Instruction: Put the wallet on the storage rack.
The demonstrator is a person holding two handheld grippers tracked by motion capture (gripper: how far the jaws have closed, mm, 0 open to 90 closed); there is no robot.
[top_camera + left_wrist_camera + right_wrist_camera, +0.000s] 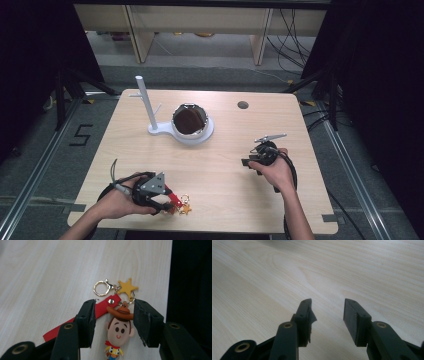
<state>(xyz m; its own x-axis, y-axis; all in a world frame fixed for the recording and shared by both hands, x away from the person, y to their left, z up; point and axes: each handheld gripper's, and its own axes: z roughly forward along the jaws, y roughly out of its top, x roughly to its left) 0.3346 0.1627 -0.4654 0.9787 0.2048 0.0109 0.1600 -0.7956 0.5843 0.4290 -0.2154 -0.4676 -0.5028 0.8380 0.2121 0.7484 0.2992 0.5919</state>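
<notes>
Cowboy keychain between parted left jaws, near the table's lower edge

The left gripper (pixel 113 312) stands open around the keychain (pixel 117 327) lying on the table (pixel 45 277), lower left in the high view; the right gripper (pixel 325 311) gapes empty, right of centre.

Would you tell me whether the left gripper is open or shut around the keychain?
Open: the left gripper has its jaws apart on either side of the keychain, not pinching it.
</notes>
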